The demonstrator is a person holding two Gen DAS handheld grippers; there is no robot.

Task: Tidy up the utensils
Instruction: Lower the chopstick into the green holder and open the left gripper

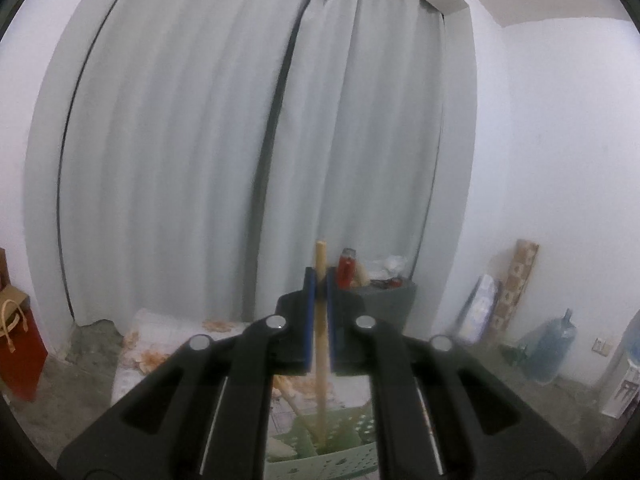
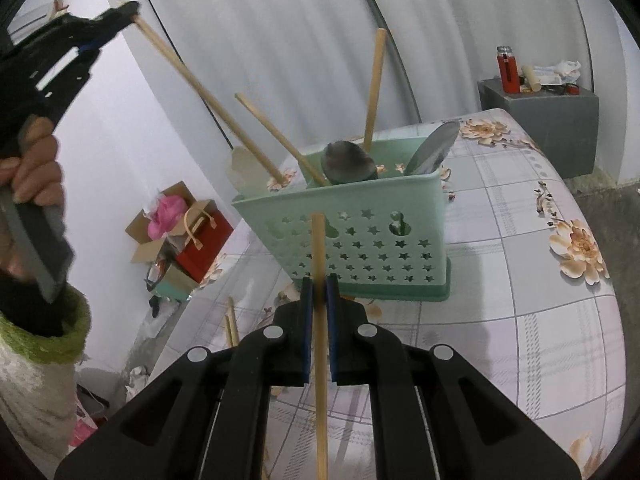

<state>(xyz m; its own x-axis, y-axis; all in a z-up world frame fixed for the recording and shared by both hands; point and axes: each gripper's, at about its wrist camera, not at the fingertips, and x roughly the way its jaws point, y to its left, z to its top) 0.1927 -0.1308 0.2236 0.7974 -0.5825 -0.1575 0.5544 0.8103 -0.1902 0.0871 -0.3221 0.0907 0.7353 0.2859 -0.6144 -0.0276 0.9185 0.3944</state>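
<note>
My left gripper (image 1: 320, 280) is shut on a wooden chopstick (image 1: 320, 344) that stands nearly upright, its lower end inside the green star-holed caddy (image 1: 340, 464). The right wrist view shows that left gripper (image 2: 132, 10) high at the upper left, with its chopstick (image 2: 208, 96) slanting down into the left end of the caddy (image 2: 360, 248). My right gripper (image 2: 319, 284) is shut on another chopstick (image 2: 319, 248), held upright just in front of the caddy. Two more chopsticks (image 2: 280, 140) and two metal spoons (image 2: 348, 160) stand in the caddy.
The caddy sits on a table under a floral checked cloth (image 2: 520, 320). Loose chopsticks (image 2: 231, 326) lie near the table's left edge. A person's hand (image 2: 36, 168) holds the left gripper's handle. A grey box (image 2: 536, 120) with a red bottle stands behind; bags (image 2: 200, 240) are on the floor.
</note>
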